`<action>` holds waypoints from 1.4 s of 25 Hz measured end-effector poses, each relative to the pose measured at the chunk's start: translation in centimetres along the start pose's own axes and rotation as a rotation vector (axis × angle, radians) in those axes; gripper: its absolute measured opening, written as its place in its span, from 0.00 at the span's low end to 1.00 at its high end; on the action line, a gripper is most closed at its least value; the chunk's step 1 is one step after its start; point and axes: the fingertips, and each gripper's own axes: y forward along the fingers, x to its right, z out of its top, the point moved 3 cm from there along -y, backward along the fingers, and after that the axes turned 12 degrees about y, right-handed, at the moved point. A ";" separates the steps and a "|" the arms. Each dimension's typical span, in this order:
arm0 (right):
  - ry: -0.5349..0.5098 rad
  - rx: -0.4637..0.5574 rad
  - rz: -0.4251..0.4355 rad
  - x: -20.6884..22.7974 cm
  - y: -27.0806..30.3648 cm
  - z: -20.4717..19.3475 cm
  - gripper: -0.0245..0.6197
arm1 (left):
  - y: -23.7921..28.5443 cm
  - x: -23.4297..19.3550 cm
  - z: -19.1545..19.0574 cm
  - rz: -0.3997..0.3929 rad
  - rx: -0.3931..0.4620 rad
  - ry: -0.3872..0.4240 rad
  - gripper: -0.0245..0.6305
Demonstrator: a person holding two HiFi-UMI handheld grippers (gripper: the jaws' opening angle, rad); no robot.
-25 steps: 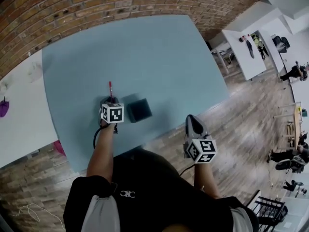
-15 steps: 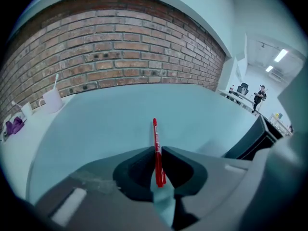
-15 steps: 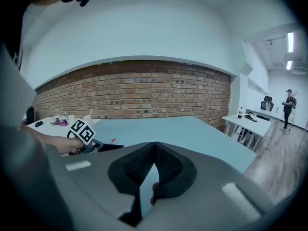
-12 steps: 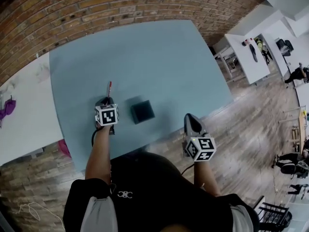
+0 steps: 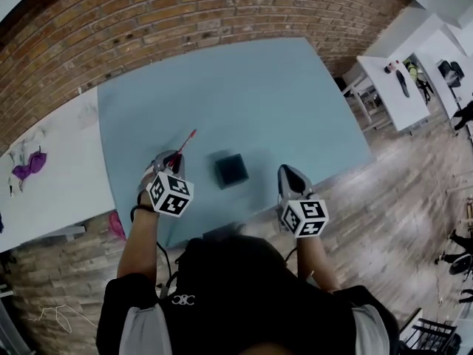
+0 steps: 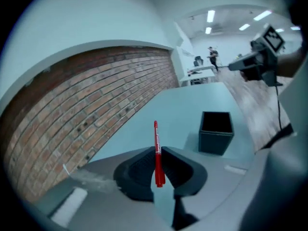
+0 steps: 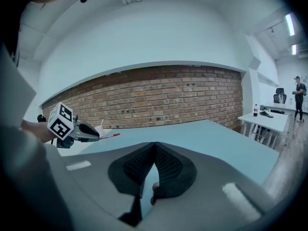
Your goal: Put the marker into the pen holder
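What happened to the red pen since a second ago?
The left gripper took hold of the marker: its jaws are closing, with the marker pinched between them. It has lifted the marker off the table, and the tip has swung to the right. The pen holder stayed where it was. The right gripper, shut and empty, kept to the table's near edge.

I counted one red marker (image 5: pixel 185 143), one dark pen holder (image 5: pixel 230 170), two grippers, my left gripper (image 5: pixel 171 161) with jaws closing on the marker, my right gripper (image 5: pixel 290 174), one blue-green table (image 5: pixel 259 95), one purple thing (image 5: pixel 28 163)
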 end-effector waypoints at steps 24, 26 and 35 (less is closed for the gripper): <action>0.194 0.079 0.014 2.9 -2.0 -1.9 0.04 | 0.9 10.7 6.8 -0.359 -0.177 0.634 0.09; 0.193 0.082 0.015 3.4 -2.0 -1.7 0.04 | 1.4 11.1 7.4 -0.358 -0.177 0.641 0.08; 0.180 0.078 0.042 4.2 -1.5 -0.9 0.04 | 2.1 10.5 8.1 -0.305 -0.173 0.550 0.04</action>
